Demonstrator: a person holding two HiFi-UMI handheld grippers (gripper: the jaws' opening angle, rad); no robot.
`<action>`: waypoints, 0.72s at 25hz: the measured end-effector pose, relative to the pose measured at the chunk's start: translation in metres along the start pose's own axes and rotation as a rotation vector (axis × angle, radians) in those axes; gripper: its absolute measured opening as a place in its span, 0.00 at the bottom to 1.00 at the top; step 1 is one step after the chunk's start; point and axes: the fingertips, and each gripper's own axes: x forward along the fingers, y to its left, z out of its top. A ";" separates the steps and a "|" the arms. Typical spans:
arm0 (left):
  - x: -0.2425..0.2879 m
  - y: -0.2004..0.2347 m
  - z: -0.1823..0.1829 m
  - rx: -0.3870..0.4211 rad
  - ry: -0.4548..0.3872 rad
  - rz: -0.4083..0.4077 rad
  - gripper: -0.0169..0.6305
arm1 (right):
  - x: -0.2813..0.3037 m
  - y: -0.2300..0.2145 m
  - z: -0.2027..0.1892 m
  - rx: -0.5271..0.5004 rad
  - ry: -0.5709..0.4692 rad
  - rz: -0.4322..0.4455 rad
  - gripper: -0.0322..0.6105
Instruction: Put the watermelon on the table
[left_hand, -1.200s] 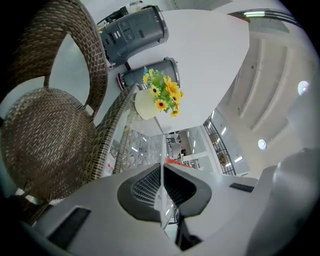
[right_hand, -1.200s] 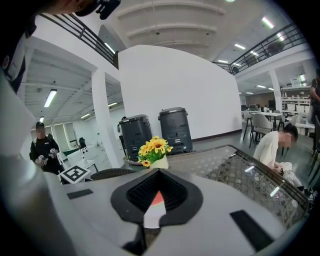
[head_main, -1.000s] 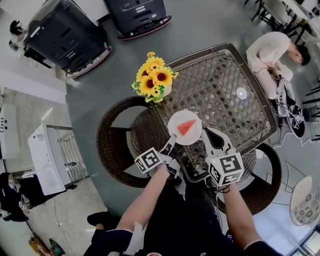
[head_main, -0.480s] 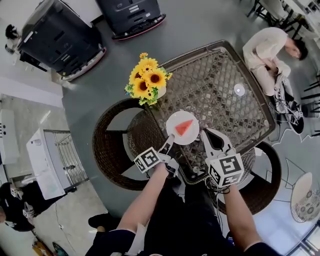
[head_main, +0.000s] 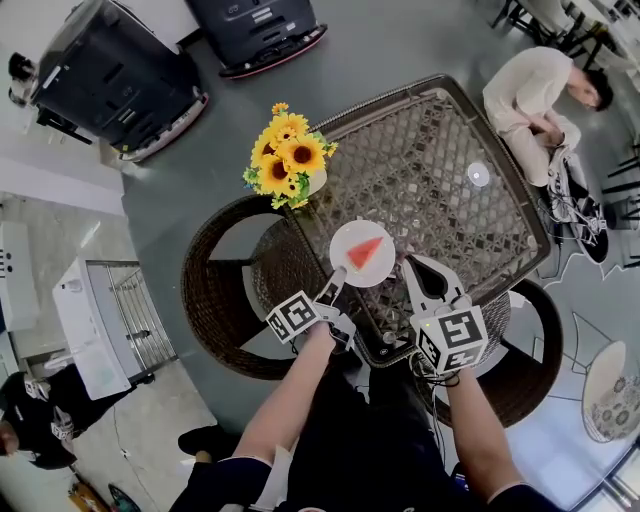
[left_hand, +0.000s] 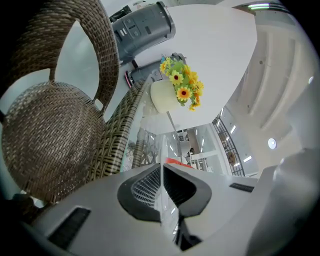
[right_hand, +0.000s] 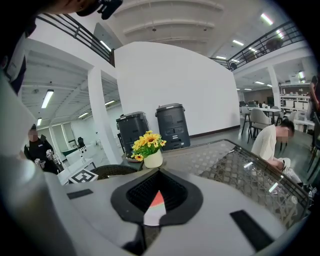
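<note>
Our left gripper (head_main: 333, 285) clamps the stiff plate (head_main: 345, 238) by its rim, right gripper (head_main: 415, 268) slack beside it; the loose watermelon slice (head_main: 366, 252) likely slides.

Watermelon (head_main: 366, 251): one triangular wedge with red flesh and a thin pale-and-green rind along its wide end. It lies flat near the middle of a round white plate (head_main: 345, 238), its point turned toward the person. The plate is level over the near left corner of the desk (head_main: 440, 170), a square glass top over brown wicker lattice. Whether the plate touches the glass cannot be told. The left tool (head_main: 333, 287) is clamped on the plate's near rim. In the left gripper view the plate shows edge-on as a thin pale line between the closed pads, with a red sliver of the wedge beyond.
</note>
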 end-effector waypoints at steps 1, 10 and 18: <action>0.000 0.001 0.000 -0.003 -0.002 0.005 0.05 | 0.000 -0.001 -0.001 0.002 0.000 0.000 0.05; 0.003 0.006 0.001 0.018 -0.009 0.070 0.05 | -0.002 -0.005 -0.001 0.012 -0.004 0.002 0.05; 0.004 0.008 0.001 0.119 0.024 0.197 0.05 | -0.004 -0.006 0.001 0.022 -0.012 -0.003 0.05</action>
